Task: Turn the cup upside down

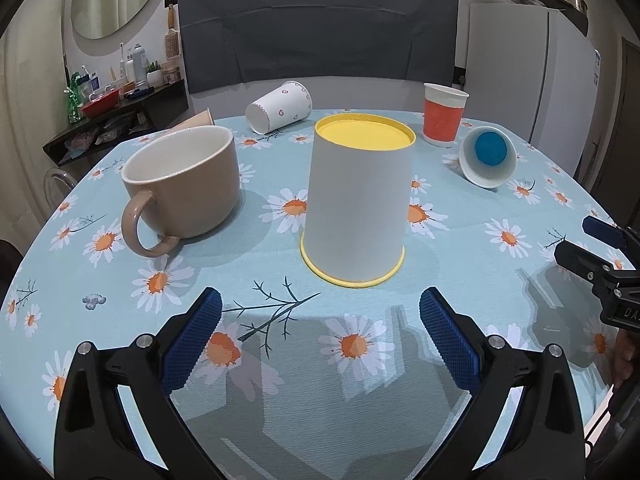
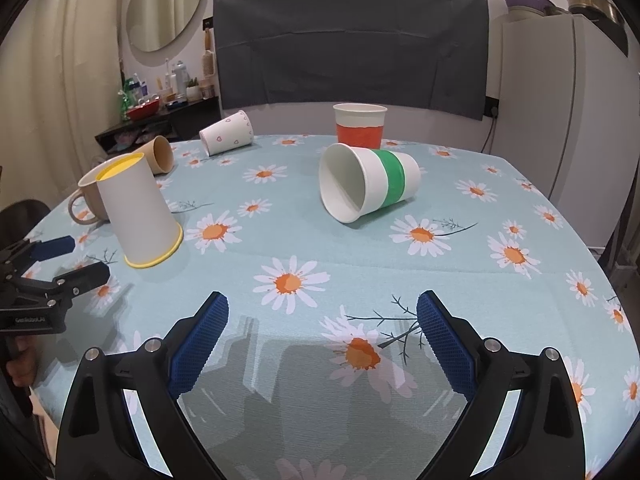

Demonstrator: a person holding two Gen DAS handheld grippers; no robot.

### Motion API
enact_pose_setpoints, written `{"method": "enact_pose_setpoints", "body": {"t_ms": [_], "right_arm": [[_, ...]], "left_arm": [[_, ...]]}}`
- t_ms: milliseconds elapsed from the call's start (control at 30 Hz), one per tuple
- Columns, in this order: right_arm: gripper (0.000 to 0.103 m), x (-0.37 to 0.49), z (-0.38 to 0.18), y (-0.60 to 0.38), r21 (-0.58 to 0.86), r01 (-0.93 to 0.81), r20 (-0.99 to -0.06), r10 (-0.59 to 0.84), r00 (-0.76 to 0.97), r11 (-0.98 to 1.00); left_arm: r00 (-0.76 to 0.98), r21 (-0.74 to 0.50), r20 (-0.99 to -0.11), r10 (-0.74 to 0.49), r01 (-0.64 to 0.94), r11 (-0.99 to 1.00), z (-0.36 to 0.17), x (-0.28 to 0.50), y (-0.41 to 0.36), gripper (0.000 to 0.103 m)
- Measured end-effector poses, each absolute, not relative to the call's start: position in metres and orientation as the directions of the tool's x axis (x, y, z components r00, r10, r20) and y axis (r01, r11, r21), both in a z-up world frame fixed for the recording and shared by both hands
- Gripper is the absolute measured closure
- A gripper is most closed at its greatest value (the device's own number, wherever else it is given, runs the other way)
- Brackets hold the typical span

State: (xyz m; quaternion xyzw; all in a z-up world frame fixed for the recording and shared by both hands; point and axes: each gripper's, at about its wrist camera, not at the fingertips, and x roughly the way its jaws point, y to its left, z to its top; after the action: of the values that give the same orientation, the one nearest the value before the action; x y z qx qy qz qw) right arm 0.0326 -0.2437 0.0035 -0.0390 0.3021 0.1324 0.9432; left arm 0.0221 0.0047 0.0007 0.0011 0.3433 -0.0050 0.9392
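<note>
Daisy-print cloth (image 1: 460, 248) covers the round table under both of your tools, with a dark sheet (image 1: 320, 24) hung on the wall behind it.

Straight ahead of your left gripper (image 1: 320, 304), just beyond its fingertips and centred between them, stands the white cup with the yellow rim (image 1: 356, 208). It is mouth-down: the wide yellow rim sits flat on the cloth, the narrower yellow base faces the ceiling, and its long axis runs upright. Your left fingers are spread wide, wider than the cup, with nothing between the blue pads (image 1: 200, 332); they are clear of the cup. Beyond your left finger sits a tan mug (image 1: 188, 184), upright, its handle turned toward you.

Your right gripper (image 2: 322, 306) is also spread wide and holds nothing. From it, the yellow-rimmed cup is off past the left finger, and the left tool is beside it at the frame edge. Ahead of the right fingers, well beyond them, a white cup with a green band (image 2: 368, 182) lies on its side, mouth pointing toward you and to the left. Behind it a red-banded cup (image 2: 360, 126) stands upright. Farther left, a heart-print cup (image 2: 227, 133) and a brown cup (image 2: 160, 154) lie on their sides.
</note>
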Motion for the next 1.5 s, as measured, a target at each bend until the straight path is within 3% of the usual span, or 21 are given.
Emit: {"method": "enact_pose_setpoints", "body": {"t_ms": [1500], "right_arm": [[0.012,0.0327,0.0047,-0.2487,0.02,-0.259,-0.572,0.223,0.789,0.966]], "left_arm": [[0.769,-0.004,-0.64,0.0,-0.003,1.0,0.0002,0.0221,0.0021,0.006]]}}
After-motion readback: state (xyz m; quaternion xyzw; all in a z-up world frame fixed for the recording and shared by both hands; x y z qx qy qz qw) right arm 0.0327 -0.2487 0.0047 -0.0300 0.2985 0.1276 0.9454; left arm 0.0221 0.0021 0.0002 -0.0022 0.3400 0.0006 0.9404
